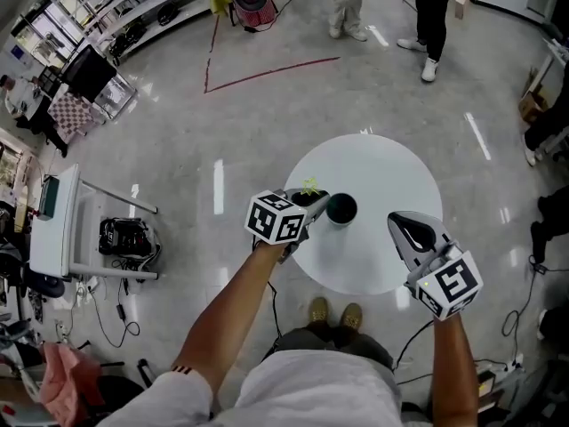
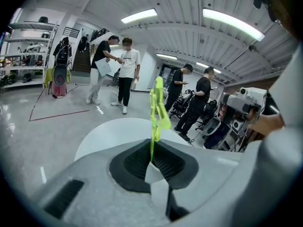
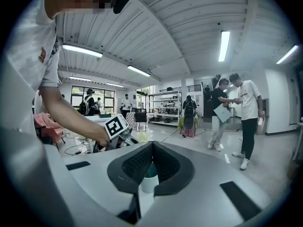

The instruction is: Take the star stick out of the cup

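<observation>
count: one round white table point(image 1: 382, 163), one cup point(image 1: 341, 209), one star stick point(image 1: 310, 186), two grippers.

left gripper point(image 1: 316, 201) - jaws pressed together on the thin green shaft of the star stick, which is seen in the left gripper view rising upright from between the pads, star at the top. the stick is out of the cup: in the head view the star sits just left of the cup rim, apart from it, above the table's left part. the left gripper's marker cube overhangs the table's left edge.

right gripper point(image 1: 397, 219) - jaws together, clamped on nothing. it hovers over the table's near right edge, well apart from the cup. the right gripper view shows the cup's white wall and dark green inside low in the slot beneath the closed pads, with the star and the left gripper beyond at the left.

cup: upright, open end up, left of the table's centre and inside the edge on every side. the white top shows bare beyond it and to its right.

surroundings: grey floor all round the table. a red line point(image 1: 267, 71) is marked on the floor beyond. two people point(image 1: 391, 12) stand past it, well apart from the table. a white cart point(image 1: 53, 221) and cables lie to the left; shoes show under the near edge.
</observation>
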A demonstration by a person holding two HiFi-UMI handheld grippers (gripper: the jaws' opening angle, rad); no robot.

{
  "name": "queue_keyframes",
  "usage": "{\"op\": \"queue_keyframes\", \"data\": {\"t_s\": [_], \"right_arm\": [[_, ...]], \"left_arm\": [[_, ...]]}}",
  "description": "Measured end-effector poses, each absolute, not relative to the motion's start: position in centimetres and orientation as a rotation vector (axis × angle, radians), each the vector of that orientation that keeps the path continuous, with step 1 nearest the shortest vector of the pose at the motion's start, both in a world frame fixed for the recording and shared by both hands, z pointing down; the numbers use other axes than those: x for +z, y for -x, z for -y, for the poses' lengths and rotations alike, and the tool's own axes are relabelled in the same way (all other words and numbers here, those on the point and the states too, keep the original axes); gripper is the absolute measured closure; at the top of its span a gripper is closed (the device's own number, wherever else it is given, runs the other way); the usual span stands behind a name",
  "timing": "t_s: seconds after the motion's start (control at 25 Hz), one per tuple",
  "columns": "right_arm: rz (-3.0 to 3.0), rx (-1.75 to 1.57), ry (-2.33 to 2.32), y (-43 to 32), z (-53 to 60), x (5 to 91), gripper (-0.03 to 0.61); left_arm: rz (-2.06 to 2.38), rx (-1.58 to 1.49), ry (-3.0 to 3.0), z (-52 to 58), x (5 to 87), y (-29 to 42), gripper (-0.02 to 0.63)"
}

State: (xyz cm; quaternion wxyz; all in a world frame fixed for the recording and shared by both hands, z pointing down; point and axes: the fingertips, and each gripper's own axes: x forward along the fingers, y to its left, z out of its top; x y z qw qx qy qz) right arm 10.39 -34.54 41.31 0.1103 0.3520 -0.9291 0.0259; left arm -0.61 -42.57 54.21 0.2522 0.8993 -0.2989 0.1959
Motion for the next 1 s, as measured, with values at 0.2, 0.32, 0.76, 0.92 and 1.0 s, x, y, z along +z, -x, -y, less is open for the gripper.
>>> {"op": "queue_keyframes", "data": {"t_s": [0.2,0.32,0.76,0.92,1.0], "right_arm": [[2.729,0.068,-1.042,-10.5,34.4,40.8,0.568],[2.735,0.058,-1.043,-10.5,34.3,40.3,0.568],[2.778,0.003,-1.032,-9.7,33.9,38.0,0.568],[2.806,-0.024,-1.035,-8.0,32.8,37.0,0.568],[2.822,-0.033,-1.039,-7.9,32.7,36.2,0.568]], "left_arm": [[0.805,0.523,-2.471,42.0,52.7,0.7,0.584],[0.818,0.508,-2.491,41.5,51.2,1.1,0.584],[0.900,0.319,-2.616,39.1,42.6,3.2,0.584],[0.928,0.211,-2.663,37.0,39.8,5.1,0.584],[0.936,0.148,-2.683,36.2,38.3,5.3,0.584]]}}
